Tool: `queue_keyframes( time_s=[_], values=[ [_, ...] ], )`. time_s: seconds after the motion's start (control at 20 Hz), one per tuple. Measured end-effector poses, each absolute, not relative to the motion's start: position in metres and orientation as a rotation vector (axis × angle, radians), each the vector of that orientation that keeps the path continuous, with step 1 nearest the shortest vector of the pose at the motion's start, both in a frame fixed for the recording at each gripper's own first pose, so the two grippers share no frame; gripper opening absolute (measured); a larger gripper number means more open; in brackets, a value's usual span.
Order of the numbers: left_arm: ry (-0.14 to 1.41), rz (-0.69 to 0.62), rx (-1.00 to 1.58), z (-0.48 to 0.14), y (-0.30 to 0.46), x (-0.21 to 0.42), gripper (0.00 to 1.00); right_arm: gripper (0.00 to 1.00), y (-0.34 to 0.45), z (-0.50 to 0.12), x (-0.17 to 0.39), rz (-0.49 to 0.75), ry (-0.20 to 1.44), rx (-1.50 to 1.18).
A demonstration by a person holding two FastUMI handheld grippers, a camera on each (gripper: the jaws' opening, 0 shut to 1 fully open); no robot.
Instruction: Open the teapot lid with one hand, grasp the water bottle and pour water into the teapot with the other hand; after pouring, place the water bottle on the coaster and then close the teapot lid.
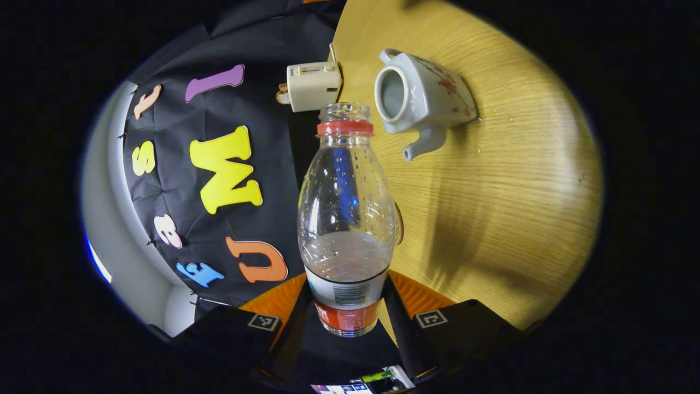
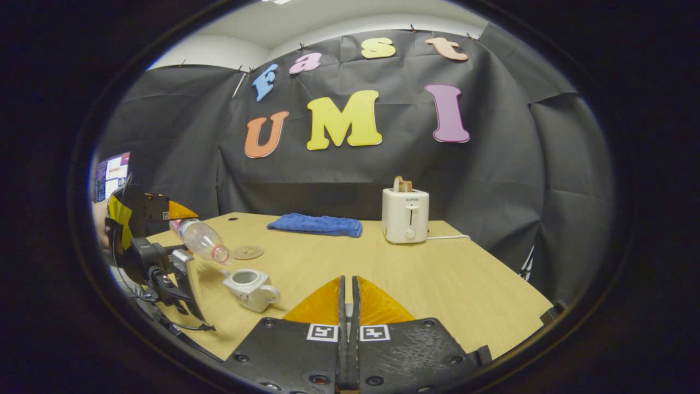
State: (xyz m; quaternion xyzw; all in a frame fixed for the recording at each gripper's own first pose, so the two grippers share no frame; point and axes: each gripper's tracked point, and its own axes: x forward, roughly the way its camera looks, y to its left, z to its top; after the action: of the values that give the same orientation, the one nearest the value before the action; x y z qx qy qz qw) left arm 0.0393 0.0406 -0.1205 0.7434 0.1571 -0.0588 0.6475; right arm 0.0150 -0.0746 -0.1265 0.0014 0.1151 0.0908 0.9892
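My left gripper (image 1: 348,295) is shut on the lower part of a clear water bottle (image 1: 346,219), which has a red neck ring, no cap and some water inside. In the right gripper view, the left gripper (image 2: 174,219) holds the bottle (image 2: 199,241) tilted, its mouth just above and to the left of the white teapot (image 2: 249,287). The teapot (image 1: 421,98) stands on the wooden table with its top open and no lid on it. A round coaster (image 2: 248,252) lies behind the teapot. My right gripper (image 2: 348,293) hangs shut over the table, with nothing visible between its fingers.
A white toaster (image 2: 405,216) with a cord stands at the back of the table (image 2: 448,279). A folded blue cloth (image 2: 316,224) lies to its left. A screen (image 2: 111,175) glows at the far left behind the left gripper.
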Motion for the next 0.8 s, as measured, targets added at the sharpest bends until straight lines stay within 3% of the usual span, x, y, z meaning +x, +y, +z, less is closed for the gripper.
queue_keyframes(
  time_s=[0.8],
  values=[
    [0.293, -0.123, 1.849, -0.106, 0.027, 0.060, 0.75, 0.00, -0.077, -0.125, 0.014, 0.185, 0.228, 0.004]
  ],
)
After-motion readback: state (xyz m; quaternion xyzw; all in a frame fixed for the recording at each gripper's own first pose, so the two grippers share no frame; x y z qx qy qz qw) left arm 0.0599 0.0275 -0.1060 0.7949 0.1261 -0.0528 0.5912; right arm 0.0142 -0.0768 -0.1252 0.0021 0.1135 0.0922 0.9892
